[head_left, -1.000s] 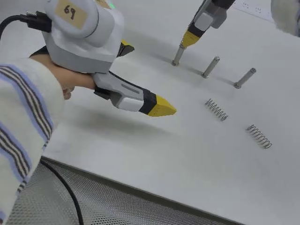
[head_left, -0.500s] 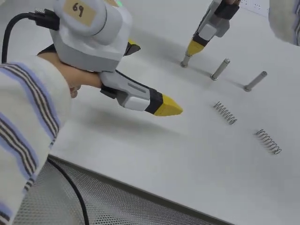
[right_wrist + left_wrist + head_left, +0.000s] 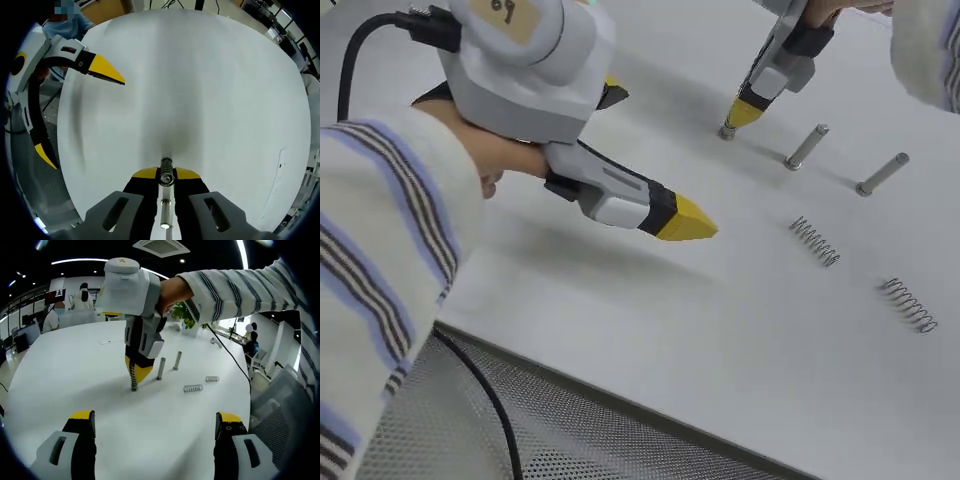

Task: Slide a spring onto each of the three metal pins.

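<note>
Right gripper (image 3: 745,112): jaws are pinching narrowly around a spring (image 3: 166,177) and holding it low on the 1st pin (image 3: 727,130). In the right gripper view the pin's shaft is running up between the jaws.
Left gripper (image 3: 156,416): jaws are standing wide apart, carrying nothing, and hovering over the bare table (image 3: 650,330), well apart from the pins.
Other pins: the 2nd pin (image 3: 806,146) and 3rd pin (image 3: 882,173) are standing bare in a row beside the 1st.
Loose springs: the nearer spring (image 3: 815,241) and the farther spring (image 3: 908,305) are lying flat on the table near those 2 pins.
Handling: the springs are looking light, thin and squashy, likely rolling or flicking away under a hard squeeze. Gripping gently across the middle coils is looking best, leaving 1 end open for the pin.
Progress: 1 of 3 is looking under way.
</note>
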Action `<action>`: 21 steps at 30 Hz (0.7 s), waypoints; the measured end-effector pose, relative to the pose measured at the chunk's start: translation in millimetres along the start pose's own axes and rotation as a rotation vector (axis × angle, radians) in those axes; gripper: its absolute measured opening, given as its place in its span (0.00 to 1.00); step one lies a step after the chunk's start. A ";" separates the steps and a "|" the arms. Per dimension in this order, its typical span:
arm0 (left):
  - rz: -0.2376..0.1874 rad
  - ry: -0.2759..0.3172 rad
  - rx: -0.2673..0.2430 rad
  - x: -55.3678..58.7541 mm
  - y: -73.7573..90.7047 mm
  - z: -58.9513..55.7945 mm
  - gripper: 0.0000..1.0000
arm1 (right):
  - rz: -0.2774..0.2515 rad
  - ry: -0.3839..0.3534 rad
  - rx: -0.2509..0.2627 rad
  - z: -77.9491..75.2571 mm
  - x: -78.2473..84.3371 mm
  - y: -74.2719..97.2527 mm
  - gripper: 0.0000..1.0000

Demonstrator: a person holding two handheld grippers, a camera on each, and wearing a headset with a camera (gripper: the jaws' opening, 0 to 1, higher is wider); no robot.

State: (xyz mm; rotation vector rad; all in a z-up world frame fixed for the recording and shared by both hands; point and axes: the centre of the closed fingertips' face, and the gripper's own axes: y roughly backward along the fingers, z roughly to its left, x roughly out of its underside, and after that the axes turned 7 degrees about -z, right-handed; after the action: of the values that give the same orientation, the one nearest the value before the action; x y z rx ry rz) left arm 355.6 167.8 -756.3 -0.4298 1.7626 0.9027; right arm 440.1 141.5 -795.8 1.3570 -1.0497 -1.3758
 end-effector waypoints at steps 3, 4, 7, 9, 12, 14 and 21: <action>-0.001 0.002 -0.004 -0.4 0.7 1.7 0.98 | 0.000 0.002 -0.001 0.6 -0.7 -1.2 0.08; -0.004 0.003 -0.006 -1.2 0.9 2.2 0.98 | 0.002 0.006 -0.002 1.2 -0.5 -2.2 0.08; -0.004 0.006 -0.006 -1.5 1.2 2.8 0.98 | 0.012 0.025 0.004 1.4 0.7 -4.8 0.08; -0.002 0.006 -0.008 -1.1 1.3 3.5 0.98 | 0.017 0.033 0.002 2.0 1.3 -5.4 0.08; -0.002 0.007 -0.008 -1.0 1.2 4.6 0.98 | 0.012 0.059 0.000 1.2 0.0 -4.7 0.09; -0.002 0.012 -0.002 -0.5 0.9 5.3 0.98 | 0.013 0.065 -0.002 1.0 0.2 -4.7 0.09; -0.004 0.015 0.007 -0.9 0.7 3.0 0.98 | 0.027 0.069 0.001 0.5 5.0 -7.4 0.09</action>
State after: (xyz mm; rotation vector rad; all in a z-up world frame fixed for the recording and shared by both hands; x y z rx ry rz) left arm 357.4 170.3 -755.8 -0.4359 1.7780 0.8923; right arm 439.4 138.4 -804.2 1.3765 -1.0197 -1.2996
